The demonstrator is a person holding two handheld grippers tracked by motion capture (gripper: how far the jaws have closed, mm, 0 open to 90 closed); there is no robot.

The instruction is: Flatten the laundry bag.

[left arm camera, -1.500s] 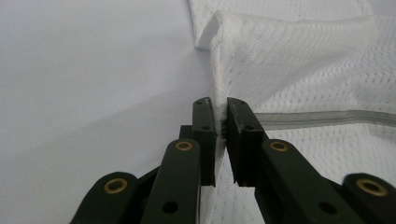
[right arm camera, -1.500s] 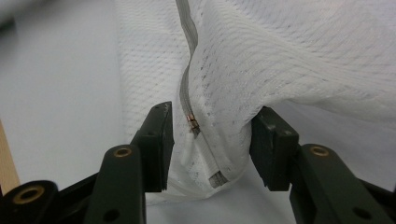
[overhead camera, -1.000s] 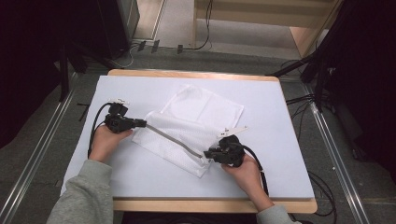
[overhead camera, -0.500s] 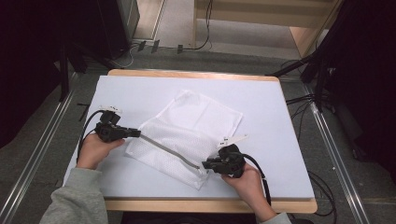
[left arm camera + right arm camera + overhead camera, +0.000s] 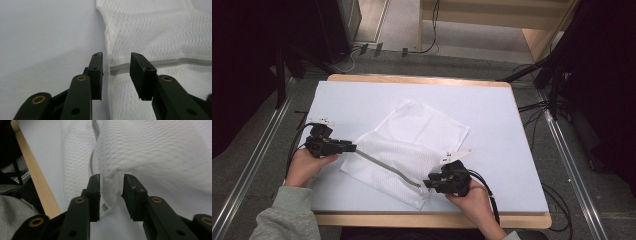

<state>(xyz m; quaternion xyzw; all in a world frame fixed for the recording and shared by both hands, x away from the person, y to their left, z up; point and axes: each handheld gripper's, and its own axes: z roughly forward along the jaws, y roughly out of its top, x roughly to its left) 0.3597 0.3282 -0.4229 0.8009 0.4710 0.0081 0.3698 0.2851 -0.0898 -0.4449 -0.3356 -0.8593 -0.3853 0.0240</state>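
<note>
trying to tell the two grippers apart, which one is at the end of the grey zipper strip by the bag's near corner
The right gripper, at the mesh bag's corner nearest the table's front edge. The left gripper sits at the strip's other end, on the bag's left edge.

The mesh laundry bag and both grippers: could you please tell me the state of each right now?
Mesh laundry bag: lying on the white table, partly folded over, grey zipper strip running along the fold.
Left gripper: jaws just opened, apart, zipper end between them, pads not pressing.
Right gripper: jaws just opened, apart, bag corner bulging between them, released.
</note>
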